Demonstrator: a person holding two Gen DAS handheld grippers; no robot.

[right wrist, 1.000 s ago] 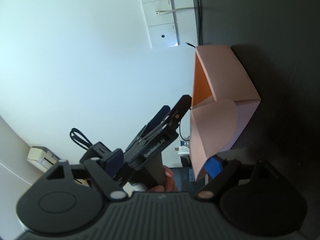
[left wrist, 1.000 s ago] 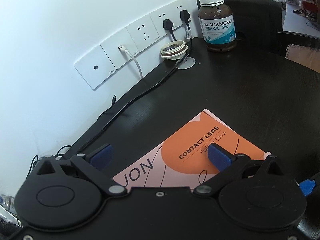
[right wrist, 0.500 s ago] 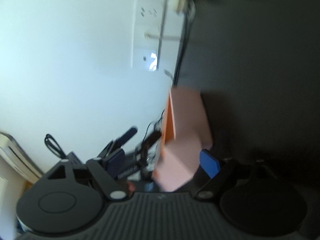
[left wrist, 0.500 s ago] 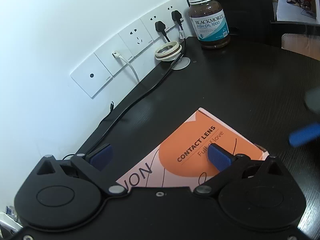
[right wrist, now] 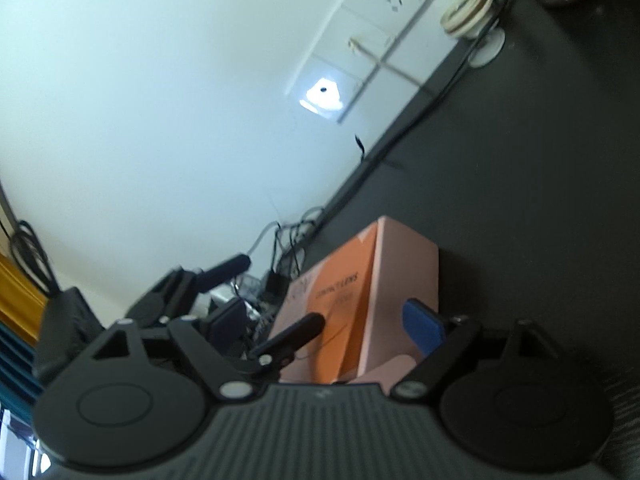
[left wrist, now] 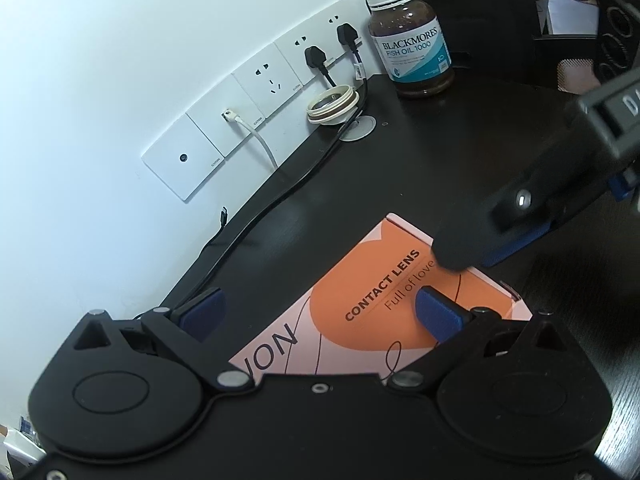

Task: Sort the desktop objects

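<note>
The left gripper (left wrist: 316,312) hangs over a pink and orange box (left wrist: 372,312) that lies flat on the dark desk (left wrist: 440,160), printed side up. Its 2 blue-padded fingers (left wrist: 436,312) stand wide apart: one is over the orange patch near the words "CONTACT LENS", the other is out past the box's edge on the wall side. Whether either pad touches the box cannot be told.

The right gripper (right wrist: 324,320) sits just off the box's right end, and the box (right wrist: 400,272) fills the space ahead of it. Its jaws are spread wide, with 1 blue pad in front of the pink end face and the other off to the side of the box; no pad presses on it. In the left view this gripper (left wrist: 516,224) reaches in from the right, its dark fingertip over the box's far corner.

Well ahead of both tools, by the wall sockets (left wrist: 272,80), stand a brown bottle (left wrist: 412,48) with a white cap and a cream ring (left wrist: 334,105).
</note>
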